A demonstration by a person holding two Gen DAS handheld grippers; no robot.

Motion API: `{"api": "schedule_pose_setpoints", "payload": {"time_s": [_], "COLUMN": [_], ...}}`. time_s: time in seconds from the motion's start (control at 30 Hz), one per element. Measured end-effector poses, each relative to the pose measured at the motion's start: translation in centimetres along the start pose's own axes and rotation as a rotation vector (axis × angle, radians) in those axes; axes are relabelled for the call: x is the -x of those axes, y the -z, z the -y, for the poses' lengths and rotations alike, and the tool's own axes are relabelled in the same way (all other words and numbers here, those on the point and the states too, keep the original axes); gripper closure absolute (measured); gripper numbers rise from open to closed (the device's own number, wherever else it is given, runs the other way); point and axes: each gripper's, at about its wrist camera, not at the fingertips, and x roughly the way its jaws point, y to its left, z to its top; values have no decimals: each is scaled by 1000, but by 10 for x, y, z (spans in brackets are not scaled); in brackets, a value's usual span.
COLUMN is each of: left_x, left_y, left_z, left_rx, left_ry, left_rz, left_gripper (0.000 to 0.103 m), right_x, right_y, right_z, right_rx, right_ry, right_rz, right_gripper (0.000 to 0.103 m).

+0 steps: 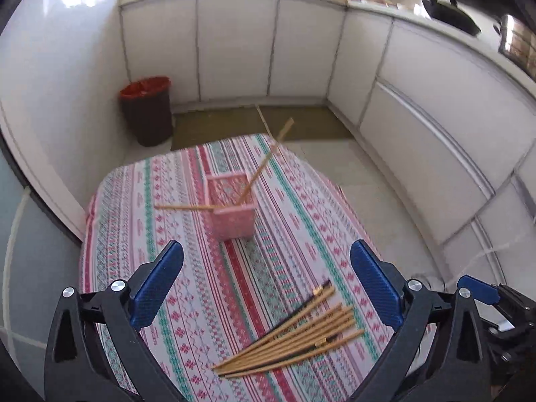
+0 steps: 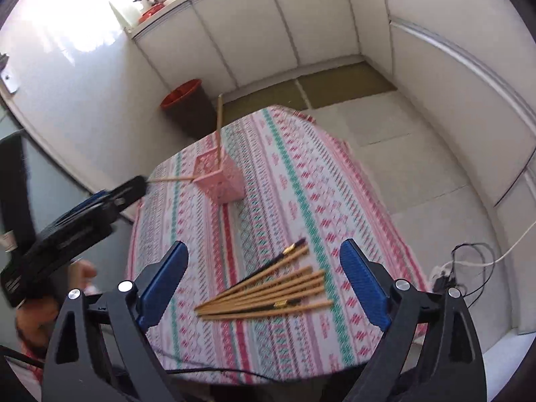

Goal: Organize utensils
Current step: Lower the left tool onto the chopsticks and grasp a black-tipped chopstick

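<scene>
A pink lattice holder point(image 1: 231, 206) stands on the striped tablecloth point(image 1: 187, 268), with two wooden chopsticks in it, one point(image 1: 264, 162) leaning up and right, one point(image 1: 184, 206) leaning out to the left. It also shows in the right wrist view point(image 2: 219, 184). A pile of several chopsticks point(image 1: 291, 336) lies near the table's front, wooden and dark ones; it also shows in the right wrist view point(image 2: 268, 289). My left gripper point(image 1: 266, 281) is open and empty above the table, between holder and pile. My right gripper point(image 2: 264, 283) is open and empty, just above the pile.
A dark bin with a red liner point(image 1: 147, 110) stands on the floor beyond the table. White cabinets point(image 1: 301, 43) run along the back and right. The left gripper body point(image 2: 67, 227) is at the left of the right wrist view. Cables point(image 2: 469, 264) lie on the floor at right.
</scene>
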Motion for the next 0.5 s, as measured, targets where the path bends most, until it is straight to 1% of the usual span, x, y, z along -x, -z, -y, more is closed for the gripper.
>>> {"api": "schedule_pose_setpoints", "payload": {"time_s": [0.03, 0.07, 0.1, 0.13, 0.23, 0.3, 0.33, 0.37, 0.4, 0.43, 0.47, 0.5], "left_x": [-14, -29, -47, -62, -108, -137, -151, -161, -169, -178, -186, -191], "left_y": [4, 10, 16, 22, 37, 46, 50, 52, 54, 55, 55, 56], "left_z": [4, 10, 16, 21, 30, 34, 36, 38, 40, 42, 43, 45], "left_rx": [-23, -44, -67, -82, -102, -106, -114, -120, -120, -114, -105, -99], "left_ry": [19, 43, 72, 86, 82, 60, 41, 28, 30, 43, 51, 55], "left_rz": [-70, -145, -220, -267, -373, -429, -449, -461, -471, -489, -507, -516], "left_gripper": [7, 7, 7, 7, 7, 10, 13, 23, 36, 42, 51, 55], "right_x": [2, 2, -1, -5, -23, -33, -37, -40, -43, -44, -44, -45], "right_y": [11, 21, 32, 41, 60, 65, 68, 69, 70, 69, 68, 66], "right_z": [8, 17, 28, 41, 84, 106, 115, 121, 123, 124, 124, 123], "right_rx": [-20, -49, -82, -107, -184, -235, -257, -273, -280, -276, -269, -261], "right_ry": [-34, -38, -24, 3, 103, 137, 138, 131, 123, 122, 124, 127], "right_rz": [-37, -64, -89, -110, -157, -182, -192, -201, -205, -202, -197, -194], "right_gripper": [14, 13, 12, 12, 12, 12, 12, 12, 12, 12, 12, 12]}}
